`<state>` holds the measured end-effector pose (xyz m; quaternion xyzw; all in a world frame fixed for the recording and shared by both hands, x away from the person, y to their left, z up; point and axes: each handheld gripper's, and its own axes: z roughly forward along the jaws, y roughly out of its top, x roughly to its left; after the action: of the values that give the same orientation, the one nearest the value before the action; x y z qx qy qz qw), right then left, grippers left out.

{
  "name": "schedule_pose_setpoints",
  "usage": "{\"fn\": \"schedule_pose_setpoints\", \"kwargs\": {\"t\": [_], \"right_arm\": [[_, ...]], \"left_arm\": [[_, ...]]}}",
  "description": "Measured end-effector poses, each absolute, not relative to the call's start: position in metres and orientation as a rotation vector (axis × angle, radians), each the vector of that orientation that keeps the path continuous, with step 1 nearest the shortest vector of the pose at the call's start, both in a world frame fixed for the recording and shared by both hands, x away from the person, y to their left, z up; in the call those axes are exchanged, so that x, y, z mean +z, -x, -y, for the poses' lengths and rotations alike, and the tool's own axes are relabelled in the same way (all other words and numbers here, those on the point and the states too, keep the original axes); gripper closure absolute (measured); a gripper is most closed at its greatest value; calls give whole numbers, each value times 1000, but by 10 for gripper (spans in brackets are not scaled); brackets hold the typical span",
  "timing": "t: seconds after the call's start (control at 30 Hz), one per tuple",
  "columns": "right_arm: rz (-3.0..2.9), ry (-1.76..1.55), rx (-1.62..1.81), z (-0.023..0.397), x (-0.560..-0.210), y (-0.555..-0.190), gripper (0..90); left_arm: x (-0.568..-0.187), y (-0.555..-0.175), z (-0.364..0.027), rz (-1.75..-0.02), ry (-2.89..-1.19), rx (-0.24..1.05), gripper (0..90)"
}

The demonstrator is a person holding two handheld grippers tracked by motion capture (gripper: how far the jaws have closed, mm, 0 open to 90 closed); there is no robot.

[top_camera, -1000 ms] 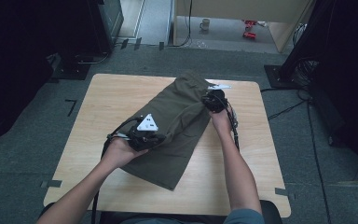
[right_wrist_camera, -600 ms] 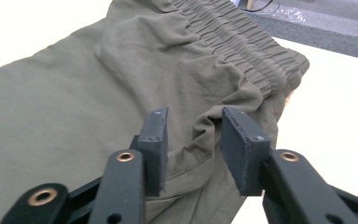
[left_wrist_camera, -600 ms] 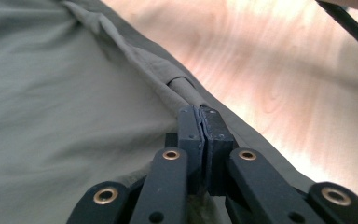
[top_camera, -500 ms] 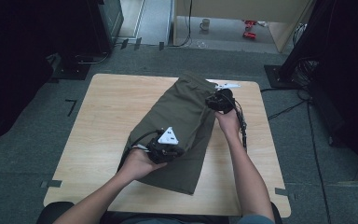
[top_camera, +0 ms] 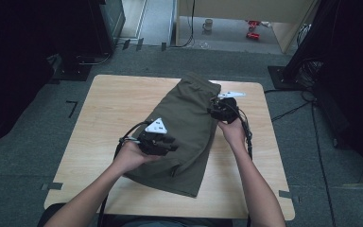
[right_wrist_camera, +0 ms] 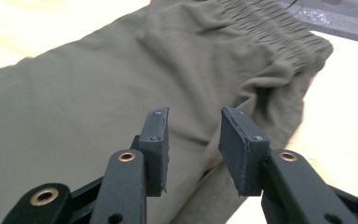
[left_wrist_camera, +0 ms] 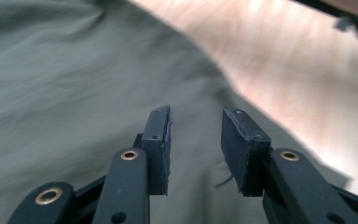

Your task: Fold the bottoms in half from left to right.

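Both the left gripper [left_wrist_camera: 196, 149] and the right gripper [right_wrist_camera: 193, 149] stood spread, having just opened over the folded shorts [top_camera: 189, 123]; the next pinch should take the full fabric edge.

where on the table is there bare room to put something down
The widest bare patch is the table left of the shorts. A narrow strip runs along the right edge past the right gripper. The middle is crowded by shorts and the left gripper.
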<state>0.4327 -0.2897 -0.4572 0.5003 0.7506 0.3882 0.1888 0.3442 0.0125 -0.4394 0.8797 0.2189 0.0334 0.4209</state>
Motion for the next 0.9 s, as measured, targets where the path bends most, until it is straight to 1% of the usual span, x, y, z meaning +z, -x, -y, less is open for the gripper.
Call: {"fn": "schedule_pose_setpoints", "kwargs": {"t": [0.2,0.37,0.47,0.57,0.63,0.7,0.8,0.87,0.9], "right_arm": [[-2168,-1378,1086,278,-466,-419,641],[-2200,-1365,1097,271,-472,-405,641],[-2210,-1359,1127,267,-476,-395,642],[-2226,-1341,1148,262,-481,-384,641],[-2224,-1315,1151,259,-482,-376,620],[-2219,-1310,1156,256,-485,-369,600],[-2255,-1322,1118,252,-494,-361,568],[-2264,-1312,1078,253,-499,-359,542],[-2265,-1302,1056,255,-502,-358,519]], "left_arm": [[-453,-376,-30,-638,-2209,88,653],[-458,-396,-42,-641,-2213,121,653],[-461,-409,-50,-619,-2214,131,621],[-465,-420,-59,-651,-2200,139,624],[-470,-425,-65,-674,-2197,166,622],[-475,-428,-71,-695,-2183,161,614],[-486,-427,-77,-721,-2165,154,580],[-494,-426,-78,-713,-2193,143,573],[-497,-425,-77,-710,-2209,153,552]]}}
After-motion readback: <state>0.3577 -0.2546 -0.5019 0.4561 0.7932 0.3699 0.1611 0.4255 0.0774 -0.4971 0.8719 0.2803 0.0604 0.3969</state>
